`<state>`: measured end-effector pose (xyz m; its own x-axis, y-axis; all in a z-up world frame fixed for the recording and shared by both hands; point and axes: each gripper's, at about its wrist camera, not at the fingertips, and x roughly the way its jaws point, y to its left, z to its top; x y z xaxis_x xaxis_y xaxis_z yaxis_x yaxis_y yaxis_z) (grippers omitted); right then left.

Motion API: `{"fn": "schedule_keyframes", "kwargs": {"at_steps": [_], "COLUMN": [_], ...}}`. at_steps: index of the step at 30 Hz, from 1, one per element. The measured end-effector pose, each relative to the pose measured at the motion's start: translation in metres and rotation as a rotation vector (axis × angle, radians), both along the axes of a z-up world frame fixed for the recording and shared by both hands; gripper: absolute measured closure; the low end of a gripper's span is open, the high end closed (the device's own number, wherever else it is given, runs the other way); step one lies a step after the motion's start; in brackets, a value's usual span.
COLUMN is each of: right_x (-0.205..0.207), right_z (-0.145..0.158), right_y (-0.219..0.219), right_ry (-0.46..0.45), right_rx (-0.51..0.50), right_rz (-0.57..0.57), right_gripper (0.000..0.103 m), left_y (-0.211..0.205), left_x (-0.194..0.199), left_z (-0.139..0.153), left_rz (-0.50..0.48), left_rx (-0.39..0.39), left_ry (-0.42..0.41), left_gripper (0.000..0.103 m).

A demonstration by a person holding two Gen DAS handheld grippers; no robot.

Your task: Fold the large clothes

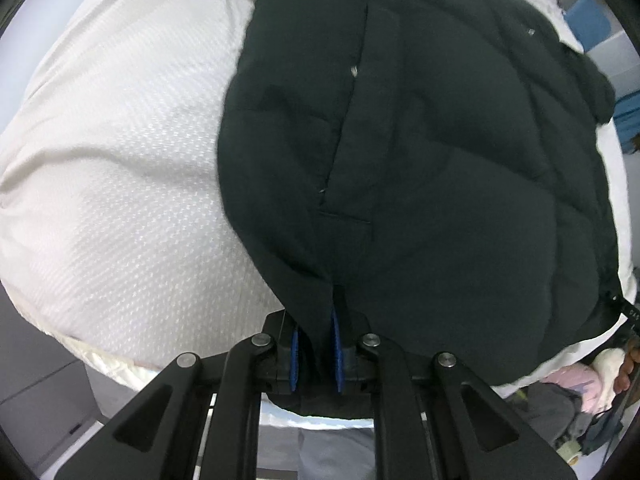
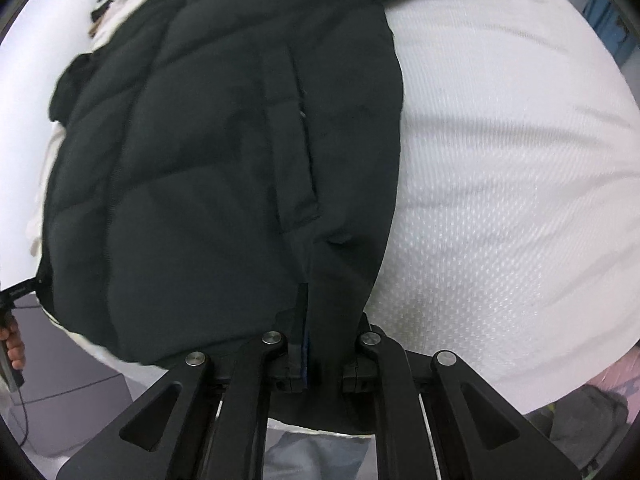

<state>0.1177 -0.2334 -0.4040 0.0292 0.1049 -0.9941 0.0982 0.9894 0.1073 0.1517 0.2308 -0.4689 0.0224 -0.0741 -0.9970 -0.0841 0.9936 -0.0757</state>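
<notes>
A large black quilted puffer jacket [image 1: 420, 152] lies spread on a white textured mattress cover [image 1: 120, 184], its hem towards the cameras and its body stretching away over the bed; in the left wrist view the left gripper [image 1: 316, 354] is closed on the jacket's lower hem, a fold of black cloth pinched between its blue-padded fingers [image 1: 337, 356], with the black linkage arms framing the bottom of the picture; a long pocket flap [image 1: 356, 128] with a small metal snap runs up the jacket panel above the grip, and the bare mattress cover fills the left side of that view; at the far right a blue box-like object [image 1: 588, 24] stands beyond the bed, and low on the right a heap of pink and grey cloth [image 1: 568, 396] lies beside the bed; in the right wrist view the right gripper [image 2: 320, 364] is likewise clamped on the hem of the same jacket [image 2: 208, 152], black fabric bunched between its jaws with only a sliver of blue pad showing on one side; here the jacket covers the left and centre, and the white cover [image 2: 512, 184] lies bare on the right; at the left edge a hand [image 2: 14, 344] grasps a dark handle near the jacket's corner; both grips sit at the near edge of the bed, each at one lower corner of the garment
</notes>
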Motion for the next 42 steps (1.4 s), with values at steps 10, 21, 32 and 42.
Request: {"fn": "schedule_keyframes", "kwargs": {"at_steps": [10,21,32,42], "right_x": [0.028,0.030,0.018,-0.002], "right_z": [-0.023,0.054,0.167,0.270], "right_y": [0.007,0.000,0.033,0.077], "right_ry": [0.041,-0.034,-0.316,-0.552], "right_rx": [-0.009,-0.009,-0.018,-0.015], "right_rz": [-0.019,-0.094,-0.071,-0.020], "right_gripper": [0.093,0.079,0.067,0.066], "left_y": [-0.032,-0.003,-0.027,-0.070], "left_x": [0.033,0.016,0.038,0.022], "left_z": [-0.015,0.051,0.185,0.296], "left_rz": [-0.048,0.036,0.095,0.071], "left_rx": [0.041,0.073,0.046,0.008], "left_ry": [-0.008,-0.064,-0.323,-0.527], "left_gripper": [0.087,0.053,0.031,0.030]}}
